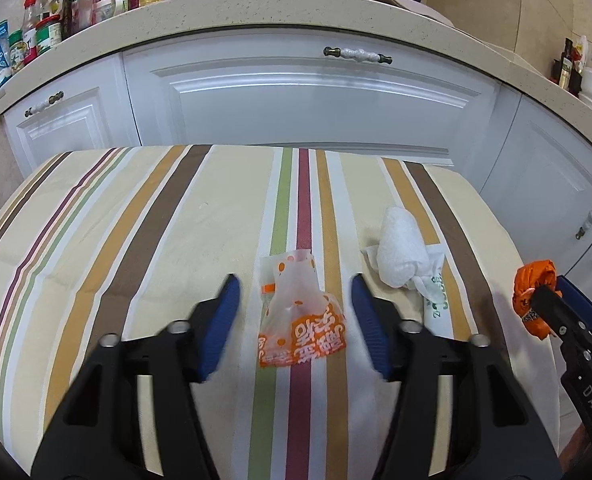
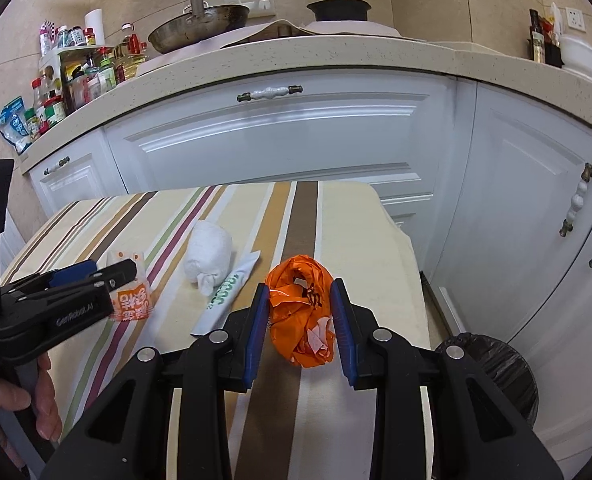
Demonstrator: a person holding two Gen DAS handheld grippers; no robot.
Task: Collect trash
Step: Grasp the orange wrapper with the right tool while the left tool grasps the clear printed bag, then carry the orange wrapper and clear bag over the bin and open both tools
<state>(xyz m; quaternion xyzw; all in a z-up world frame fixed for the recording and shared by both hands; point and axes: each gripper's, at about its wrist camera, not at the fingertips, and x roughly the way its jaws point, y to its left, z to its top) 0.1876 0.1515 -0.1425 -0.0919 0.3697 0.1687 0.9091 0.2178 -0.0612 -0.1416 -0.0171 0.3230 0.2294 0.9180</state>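
Observation:
My left gripper [image 1: 295, 292] is open, its blue pads either side of an orange-and-clear plastic wrapper [image 1: 300, 320] lying on the striped tablecloth [image 1: 155, 240]. The wrapper also shows in the right wrist view [image 2: 131, 300]. My right gripper [image 2: 300, 300] is shut on a crumpled orange plastic bag [image 2: 302, 312], held above the table's right part; it shows at the right edge of the left wrist view [image 1: 534, 292]. A balled white tissue [image 1: 402, 252] and a paper chopstick sleeve [image 2: 227, 292] lie between the two grippers.
A black-lined trash bin [image 2: 492, 368] stands on the floor right of the table. White cabinets [image 1: 316, 96] and a stone counter [image 2: 336, 56] with bottles, a pan and a pot are behind the table.

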